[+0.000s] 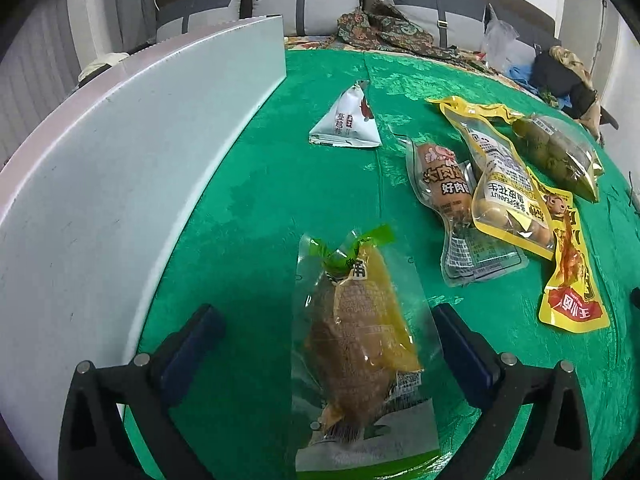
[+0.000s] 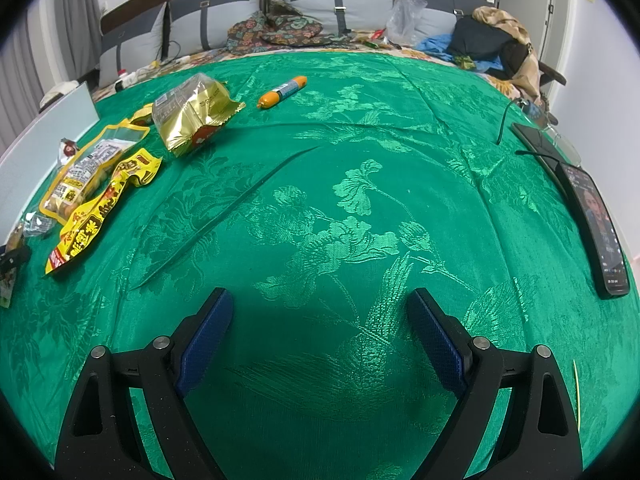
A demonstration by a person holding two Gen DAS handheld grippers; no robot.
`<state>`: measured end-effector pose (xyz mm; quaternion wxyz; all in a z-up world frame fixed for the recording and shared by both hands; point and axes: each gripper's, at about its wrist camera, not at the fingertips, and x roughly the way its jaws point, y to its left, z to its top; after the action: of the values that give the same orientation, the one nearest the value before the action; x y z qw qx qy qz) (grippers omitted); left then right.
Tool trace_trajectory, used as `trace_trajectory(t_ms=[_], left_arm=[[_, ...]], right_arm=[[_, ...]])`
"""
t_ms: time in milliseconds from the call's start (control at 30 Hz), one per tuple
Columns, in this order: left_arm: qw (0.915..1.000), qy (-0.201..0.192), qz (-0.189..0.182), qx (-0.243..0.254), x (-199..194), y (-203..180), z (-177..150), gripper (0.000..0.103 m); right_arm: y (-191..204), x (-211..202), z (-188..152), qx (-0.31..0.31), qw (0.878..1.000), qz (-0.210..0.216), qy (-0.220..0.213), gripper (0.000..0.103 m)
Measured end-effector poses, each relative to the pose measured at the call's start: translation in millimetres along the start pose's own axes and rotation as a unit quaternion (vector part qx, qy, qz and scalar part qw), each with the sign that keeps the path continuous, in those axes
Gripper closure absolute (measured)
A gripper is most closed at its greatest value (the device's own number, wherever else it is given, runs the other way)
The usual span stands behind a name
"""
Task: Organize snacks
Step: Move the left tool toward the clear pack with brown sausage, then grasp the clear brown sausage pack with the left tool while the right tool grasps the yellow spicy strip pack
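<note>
Green cloth (image 2: 360, 208): covers the whole work surface, one long crease running across the middle, otherwise flat.
White box (image 1: 120, 160): here's the likely destination, its tall white wall along the left edge of the cloth; the inside isn't visible.
Left gripper (image 1: 324, 332): jaws spread wide, nothing clamped; it hangs right over the nearest packet, a finger on each side and clear of the film.
Right gripper (image 2: 320, 320): also wide open and holding nothing, above bare cloth on the right, well apart from every snack.
Snack pile (image 1: 500, 200): sausage pack, yellow peanut pouch, yellow meat pouch and a green-filled bag, overlapping at right, just beyond the left gripper.
Clear packet (image 1: 356, 344): yellow-brown filling, green twist at the far end, lying lengthwise between the open left fingers, next up, I'd say.
White triangle pouch (image 1: 348, 124): alone at the far side, near the box's end.
Orange sausage stick (image 2: 282, 92): far off, beside the gold bag.
Risk: slick, loose film. Pinch only the flat margin and the heavy filling could swing or slip out on the lift; the neighbouring pile could get nudged too.
</note>
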<state>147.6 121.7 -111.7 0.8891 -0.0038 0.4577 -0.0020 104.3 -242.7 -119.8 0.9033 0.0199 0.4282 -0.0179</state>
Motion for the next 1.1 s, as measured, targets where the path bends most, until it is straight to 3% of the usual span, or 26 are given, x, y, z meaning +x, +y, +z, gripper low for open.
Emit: trace_trajectory(t_ms=[1100], left_arm=[[1.0000,-0.002,0.001,-0.001,0.2,-0.1,-1.9,0.000]], right_arm=[[-0.1,1.0,0.3,0.000,1.000,-0.001,0.000,0.011]])
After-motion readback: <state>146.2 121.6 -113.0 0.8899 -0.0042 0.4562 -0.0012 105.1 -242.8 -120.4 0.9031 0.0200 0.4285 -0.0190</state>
